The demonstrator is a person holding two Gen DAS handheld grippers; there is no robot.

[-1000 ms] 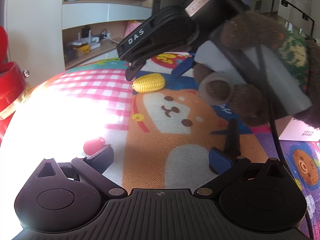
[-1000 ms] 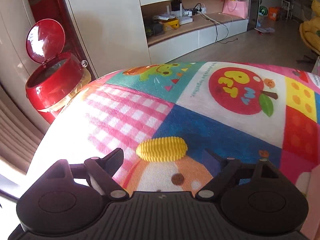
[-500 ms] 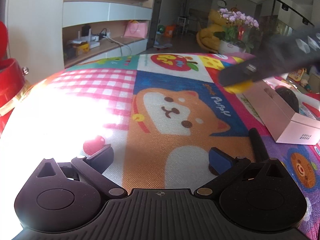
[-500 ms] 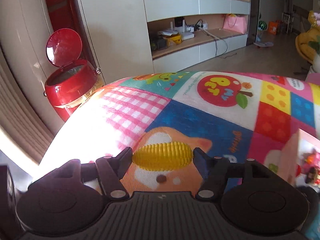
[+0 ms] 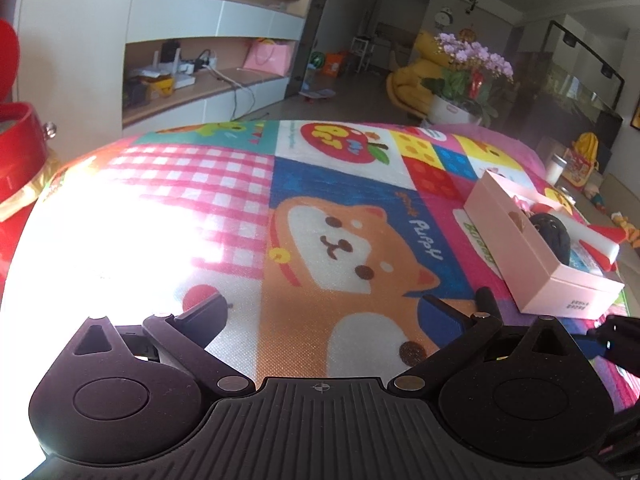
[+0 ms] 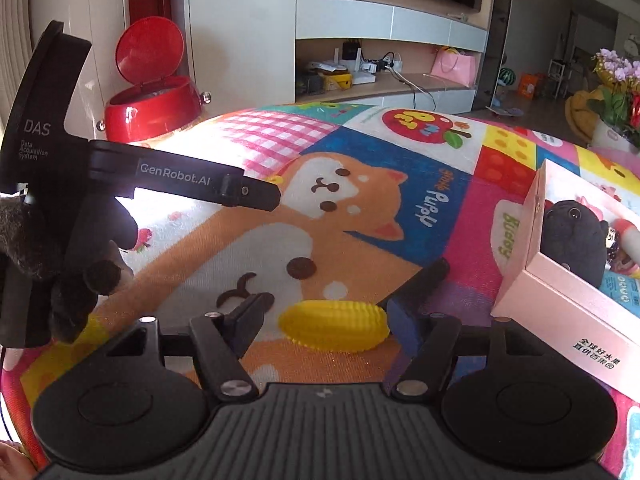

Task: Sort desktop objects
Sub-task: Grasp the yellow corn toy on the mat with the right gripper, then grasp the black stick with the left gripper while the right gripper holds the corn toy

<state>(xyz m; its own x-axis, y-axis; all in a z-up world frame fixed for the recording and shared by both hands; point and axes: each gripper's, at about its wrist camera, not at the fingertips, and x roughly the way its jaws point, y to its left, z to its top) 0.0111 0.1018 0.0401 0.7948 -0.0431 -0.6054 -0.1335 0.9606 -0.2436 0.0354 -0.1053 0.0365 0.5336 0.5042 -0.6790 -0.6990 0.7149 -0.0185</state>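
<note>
Corn (image 6: pixel 334 325) sits between the opening right tool's (image 6: pixel 326 316) pads beside the pink box (image 6: pixel 560 304), not yet boxed; red ball (image 5: pixel 199 295) remains by the open, empty left tool (image 5: pixel 324 312).

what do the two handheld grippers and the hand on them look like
Both grippers are matte black plastic. The right gripper has a ribbed base, two round discs, silver pivot pins and blue pads on its fingers. The left gripper, seen from the side, carries white "DAS Data Acquisition System" and "GenRobot.AI" lettering. The left hand wears a dark fuzzy knit glove.
</note>
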